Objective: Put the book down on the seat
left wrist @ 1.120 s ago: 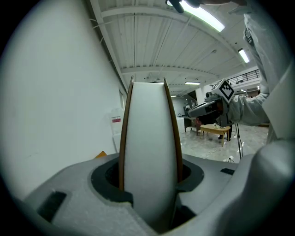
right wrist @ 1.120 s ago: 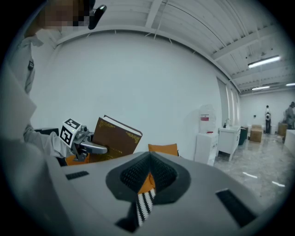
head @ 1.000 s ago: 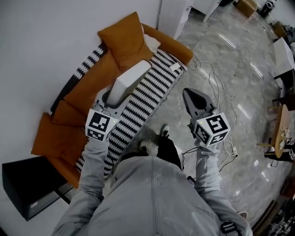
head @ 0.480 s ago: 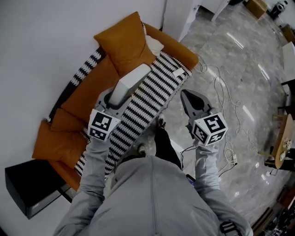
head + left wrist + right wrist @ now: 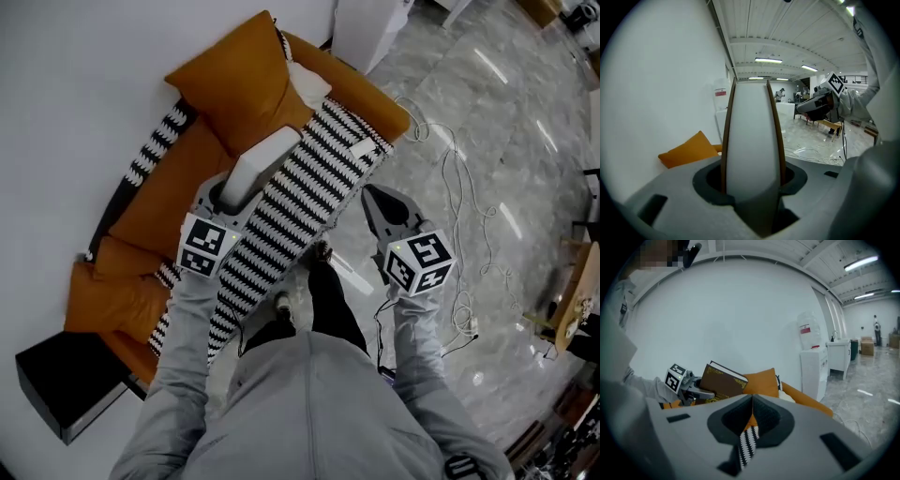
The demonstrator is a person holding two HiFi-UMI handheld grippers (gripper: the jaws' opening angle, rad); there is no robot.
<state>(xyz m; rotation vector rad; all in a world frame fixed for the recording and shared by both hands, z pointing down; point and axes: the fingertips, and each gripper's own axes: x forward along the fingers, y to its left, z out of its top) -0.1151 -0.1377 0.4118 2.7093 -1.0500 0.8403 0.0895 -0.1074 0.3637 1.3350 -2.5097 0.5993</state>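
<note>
Altogether one book (image 5: 275,150), two tongs (image 5: 236,186) (image 5: 374,198)

- The lower end of the book (image 5: 752,140) sat hidden between the jaws of the left gripper (image 5: 228,194).
- The gilt print on its cover was too small to read.
- The wooden table (image 5: 574,298) was cut off by the head view's right edge.
</note>
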